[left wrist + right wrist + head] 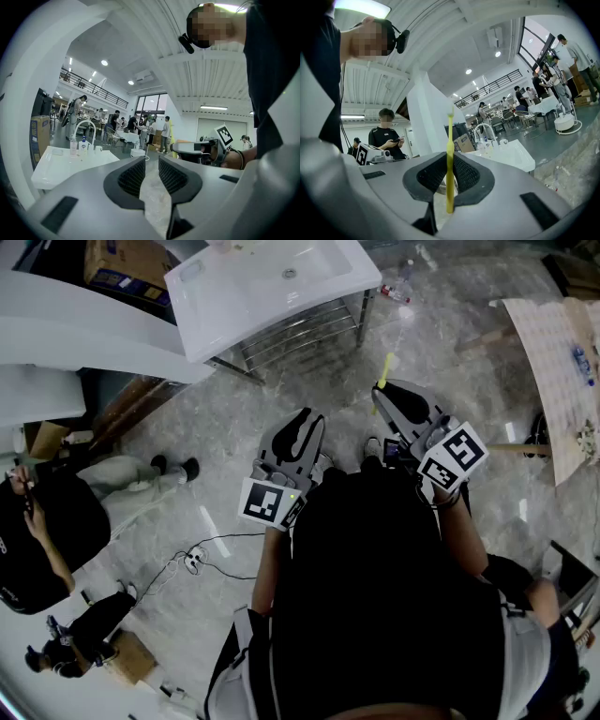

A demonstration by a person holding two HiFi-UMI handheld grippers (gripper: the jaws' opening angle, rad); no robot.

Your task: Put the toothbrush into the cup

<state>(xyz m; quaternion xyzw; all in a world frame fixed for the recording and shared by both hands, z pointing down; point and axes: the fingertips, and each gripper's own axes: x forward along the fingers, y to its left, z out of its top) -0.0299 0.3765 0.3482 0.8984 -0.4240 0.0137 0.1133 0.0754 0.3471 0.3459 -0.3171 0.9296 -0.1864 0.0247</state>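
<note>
while gripping the yellow toothbrush (449, 159) upright in the right hand-held gripper (450, 180), with the left hand-held gripper (151, 176) narrowly parted and empty, stands well apart from the white sink (246, 298) and its small cup (98, 149), leaving carry and insertion undone.

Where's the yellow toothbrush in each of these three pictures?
Head view: toothbrush upper middle, poking from the right gripper tip.
Left gripper view: right of centre, a thin yellow sliver, probably it.
Right gripper view: dead centre, upright, clamped between the jaws.
Shared landmark: the white washbasin.
</note>
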